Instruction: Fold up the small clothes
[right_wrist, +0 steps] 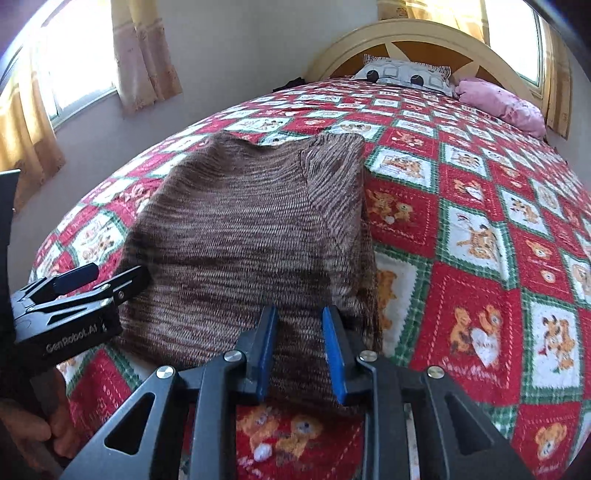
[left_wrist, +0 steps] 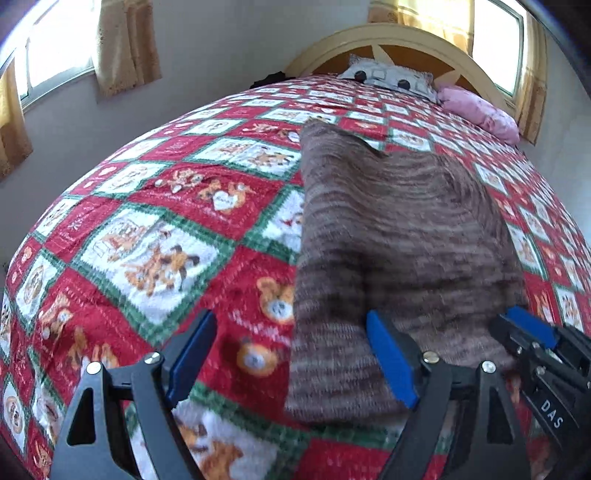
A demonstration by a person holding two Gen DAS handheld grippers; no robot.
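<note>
Brown knit garment (right_wrist: pixel 251 236) lies lengthwise toward the headboard (right_wrist: pixel 424 33); left fingers (left_wrist: pixel 199 354) spread wide, right fingers (right_wrist: pixel 334 354) nearly closed, gripping nothing.

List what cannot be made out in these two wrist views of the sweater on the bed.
- Right wrist view: whether the right gripper pinches the brown sweater; its jaws cover the contact.
- Left wrist view: the sweater's near hem, blurred and behind the left gripper.
- Both views: the patterned pillow, its lower part behind the blanket.
- Right wrist view: the person's hand, cut off by the left edge.
</note>
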